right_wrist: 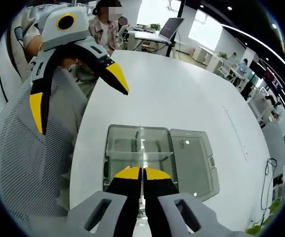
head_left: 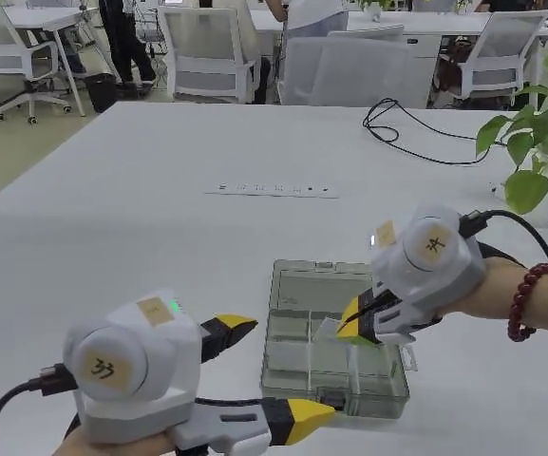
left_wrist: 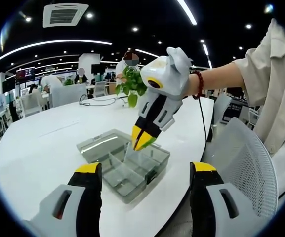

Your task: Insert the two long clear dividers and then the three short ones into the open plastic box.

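One clear divider (head_left: 328, 329), pinched between the right gripper's (head_left: 354, 325) closed jaws just above the open plastic box (head_left: 330, 404), should drop upright into its slots while the left gripper (head_left: 285, 372), jaws wide and empty, hovers beside it, though slots and divider length are hard to make out.

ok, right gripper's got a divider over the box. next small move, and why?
Probably ease the right gripper straight down, jaws shut, until the clear divider seats. Its tips sit just above the open box and pinch the divider over the compartments. The left gripper hangs open, off to the side.
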